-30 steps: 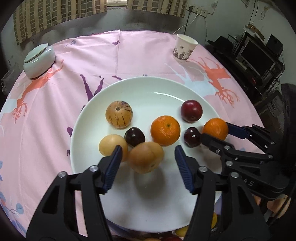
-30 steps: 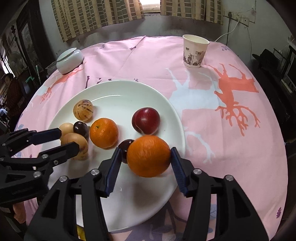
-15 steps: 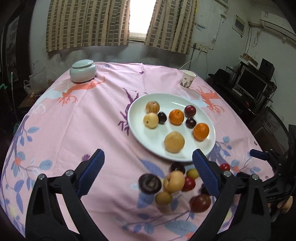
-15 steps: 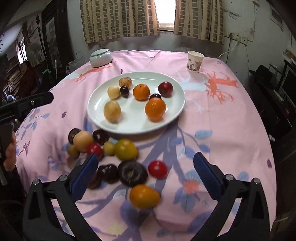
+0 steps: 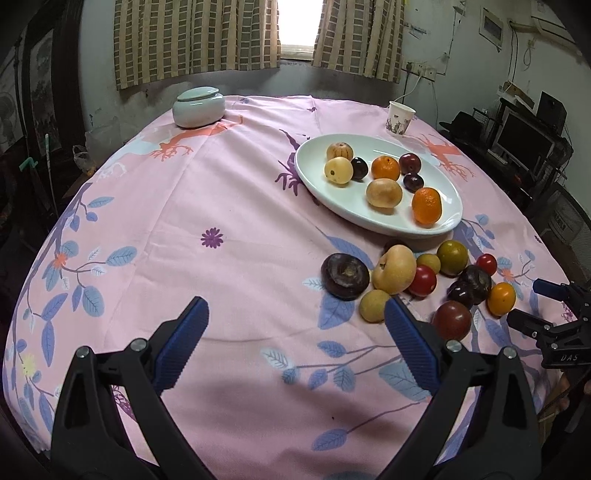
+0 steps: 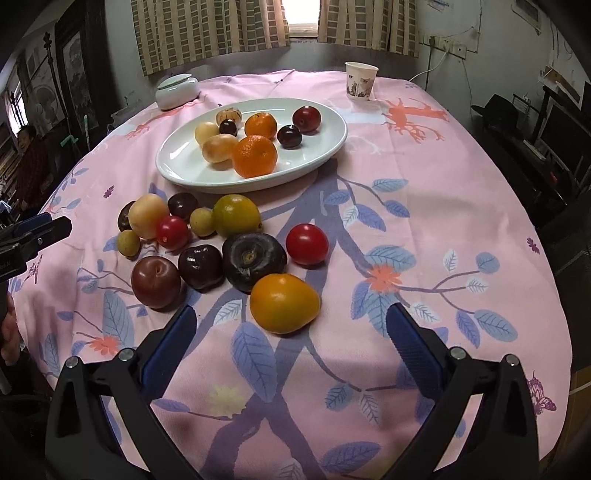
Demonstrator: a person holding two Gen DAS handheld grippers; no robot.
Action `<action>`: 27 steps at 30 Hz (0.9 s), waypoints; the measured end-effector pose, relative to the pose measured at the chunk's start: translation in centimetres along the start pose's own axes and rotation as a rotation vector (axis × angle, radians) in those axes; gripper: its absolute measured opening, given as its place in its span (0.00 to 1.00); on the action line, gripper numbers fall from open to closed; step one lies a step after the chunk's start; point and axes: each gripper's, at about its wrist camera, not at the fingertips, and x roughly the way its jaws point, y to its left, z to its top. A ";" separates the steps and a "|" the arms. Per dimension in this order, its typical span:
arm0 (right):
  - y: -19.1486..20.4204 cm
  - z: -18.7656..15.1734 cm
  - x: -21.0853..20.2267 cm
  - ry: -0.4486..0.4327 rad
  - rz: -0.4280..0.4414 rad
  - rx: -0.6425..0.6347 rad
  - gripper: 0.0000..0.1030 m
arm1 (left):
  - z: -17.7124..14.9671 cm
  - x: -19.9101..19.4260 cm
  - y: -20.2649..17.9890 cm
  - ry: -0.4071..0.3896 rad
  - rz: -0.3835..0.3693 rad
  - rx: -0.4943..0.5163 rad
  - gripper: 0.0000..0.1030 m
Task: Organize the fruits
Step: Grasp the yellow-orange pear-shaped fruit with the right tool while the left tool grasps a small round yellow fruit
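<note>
Both tools, left tool (image 5: 293,345) and right tool (image 6: 290,349), I'd just released, empty | backed off plate (image 6: 325,151) | loose fruits (image 6: 236,251) beside plate remained

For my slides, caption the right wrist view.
Open right gripper above loose fruit pile; white plate holds eight fruits.

Bright daylight through a small window (image 5: 297,27), flanked by brown-and-cream checked curtains (image 5: 195,38). Grey, stained plaster wall (image 5: 103,92) below. White socket with trailing cable (image 6: 448,46) on the right wall. Dark shelving with black monitors (image 5: 524,138) at far right. Framed pictures on dark wood (image 6: 72,79) at left.
</note>
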 end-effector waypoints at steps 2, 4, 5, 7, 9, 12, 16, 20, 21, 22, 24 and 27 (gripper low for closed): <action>0.1 0.0 0.1 0.005 0.007 -0.002 0.99 | -0.2 0.1 0.0 0.009 0.001 0.004 0.95; 0.1 0.1 0.0 -0.001 0.006 -0.005 0.99 | -0.3 0.0 -0.1 0.012 -0.004 0.008 0.95; 0.2 0.1 0.0 -0.006 -0.001 -0.006 0.99 | -0.3 0.0 -0.3 0.010 -0.008 0.010 0.95; 0.1 0.2 0.2 -0.014 -0.018 -0.008 0.99 | -0.3 0.1 -0.5 0.010 -0.015 0.019 0.95; 0.0 0.2 0.4 -0.022 -0.032 -0.008 0.99 | -0.4 0.3 -0.8 0.018 -0.011 0.030 0.95; -0.3 0.2 0.7 -0.022 -0.016 0.000 0.71 | -0.6 0.9 -1.1 0.037 -0.001 0.043 0.95; -0.5 0.3 2.6 0.041 0.040 0.017 0.60 | -0.7 1.3 -1.5 0.051 -0.011 0.054 0.95; -0.5 0.3 2.7 0.048 0.093 0.037 0.43 | -0.8 1.9 -2.4 0.067 -0.006 0.083 0.95; -0.5 0.3 2.4 0.041 0.113 0.043 0.43 | -0.7 2.2 -2.6 0.075 0.002 0.089 0.95; -0.3 0.3 2.0 0.036 0.113 0.038 0.43 | -0.7 2.5 -2.8 0.082 0.003 0.093 0.95; -0.1 0.2 1.3 0.026 0.109 0.027 0.43 | -0.7 3.1 -3.3 0.096 -0.001 0.107 0.95; -0.6 -0.1 0.8 0.023 0.129 0.046 0.43 | -0.7 4.2 -4.3 0.113 0.004 0.132 0.91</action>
